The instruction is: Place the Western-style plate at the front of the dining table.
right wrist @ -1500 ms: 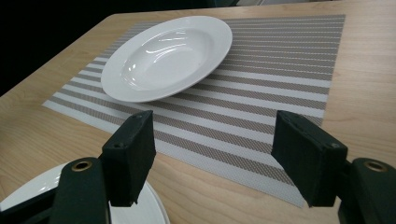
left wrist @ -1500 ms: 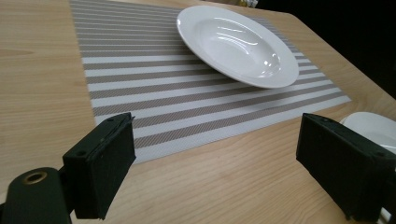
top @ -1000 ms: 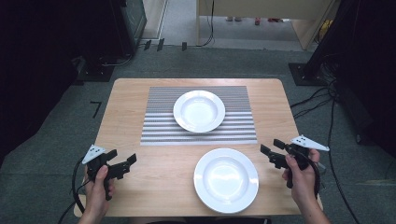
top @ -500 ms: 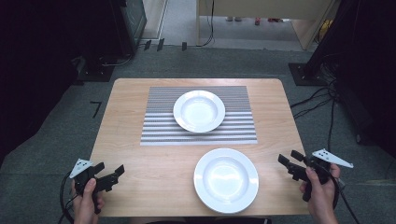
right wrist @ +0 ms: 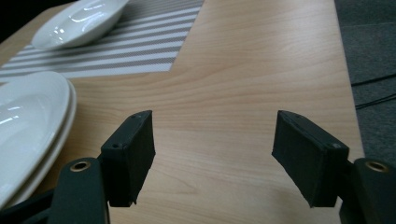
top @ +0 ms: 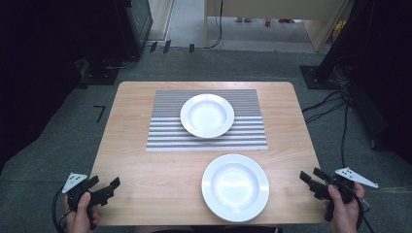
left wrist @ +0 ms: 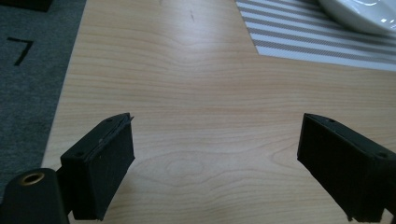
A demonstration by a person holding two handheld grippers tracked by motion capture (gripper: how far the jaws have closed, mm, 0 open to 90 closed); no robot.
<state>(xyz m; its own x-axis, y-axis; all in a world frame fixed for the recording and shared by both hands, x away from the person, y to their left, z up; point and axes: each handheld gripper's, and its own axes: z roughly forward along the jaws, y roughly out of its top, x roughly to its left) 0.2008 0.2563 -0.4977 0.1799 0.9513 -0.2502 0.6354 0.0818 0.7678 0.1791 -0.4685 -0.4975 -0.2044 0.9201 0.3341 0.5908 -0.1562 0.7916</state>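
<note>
Wooden table (top: 165,170) over grey carpet (top: 43,165); left gripper (top: 108,188) and right gripper (top: 311,175) gape empty.

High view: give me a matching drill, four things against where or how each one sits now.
Things:
1. far plate
2. near plate
3. left gripper
4. right gripper

Places or states:
A. on bare wood, near the front edge of the table
B. at the table's right front corner, jaws open, nothing between them
C. on the striped mat
D. at the table's left front corner, jaws open, nothing between them

Pairs: 1-C, 2-A, 3-D, 4-B
</note>
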